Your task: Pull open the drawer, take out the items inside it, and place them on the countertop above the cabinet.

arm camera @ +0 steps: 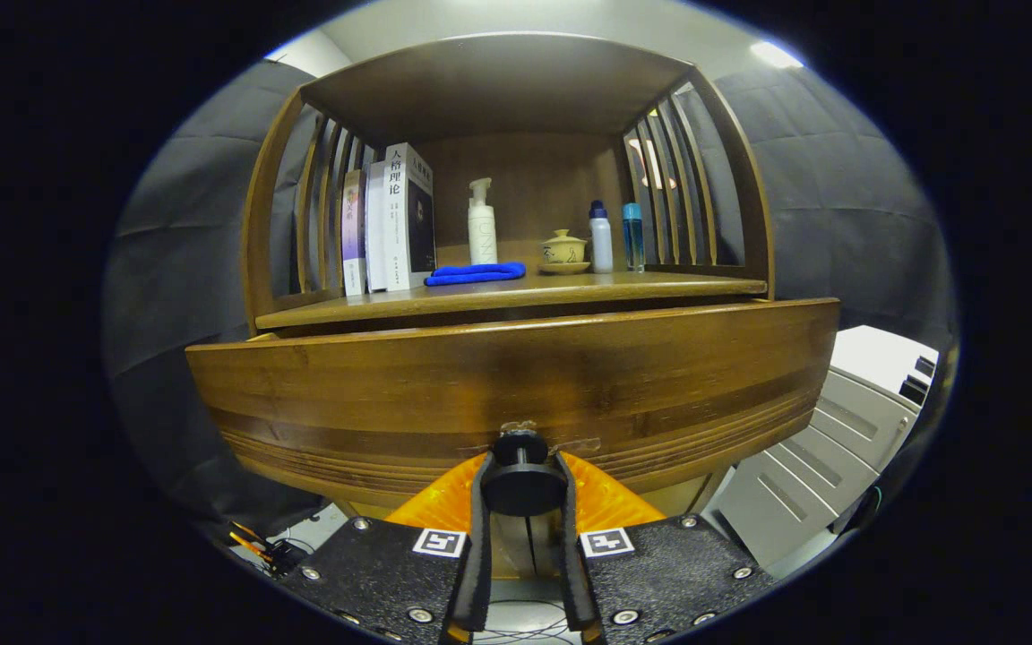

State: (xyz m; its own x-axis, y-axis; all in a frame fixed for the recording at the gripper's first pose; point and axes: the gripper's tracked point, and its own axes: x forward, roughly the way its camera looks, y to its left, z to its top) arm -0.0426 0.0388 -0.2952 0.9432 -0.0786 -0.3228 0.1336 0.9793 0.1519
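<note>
A wooden cabinet fills the scene, its wide drawer front point(516, 376) standing out toward me, away from the countertop point(516, 291) above it. A round black knob point(523, 479) sits low in the middle of the drawer front. My gripper point(523, 475) is shut on that knob, one finger pressing on each side of it. The inside of the drawer is hidden behind its front panel.
On the countertop stand several books point(391, 224), a folded blue cloth point(476, 273), a white pump bottle point(481, 224), a lidded ceramic cup point(563, 251) and two small bottles point(616, 237). A shelf roof and slatted sides enclose it. A grey cabinet point(838, 448) stands to the right.
</note>
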